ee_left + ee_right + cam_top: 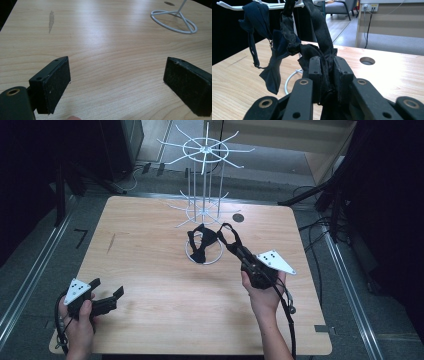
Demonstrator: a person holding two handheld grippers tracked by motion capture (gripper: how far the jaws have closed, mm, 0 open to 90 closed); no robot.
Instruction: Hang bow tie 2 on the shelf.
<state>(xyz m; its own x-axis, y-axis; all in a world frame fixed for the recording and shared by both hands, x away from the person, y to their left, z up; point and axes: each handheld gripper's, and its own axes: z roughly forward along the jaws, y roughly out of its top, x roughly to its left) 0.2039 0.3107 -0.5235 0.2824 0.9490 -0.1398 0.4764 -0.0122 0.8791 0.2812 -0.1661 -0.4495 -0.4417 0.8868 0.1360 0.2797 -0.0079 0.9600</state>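
Nearest the person, at the table's [165, 295] front left corner, the left gripper [106, 292] rests low over the wood, held by a hand [80, 322] curled around its body. Its jaws stand wide apart with nothing between them; the left gripper view adds the bare wood grain under the pads [56, 85] and, farther off, the white ring base [175, 21] of the rack.

Farther in, the right hand [262, 295] reaches forward from the wrist, its right gripper [231, 240] angled up and away toward the white wire rack [205, 195] at the table's middle. From above, the jaws meet a dark bow tie [202, 242] hanging at the rack's lower tier, just over the base ring.

The right gripper view makes the grip plain: the jaws are pressed together on a black strap [322, 45] of the tie, which runs up to a white rack arm [234, 6]. A second, navy bow tie [265, 50] hangs just beside it.
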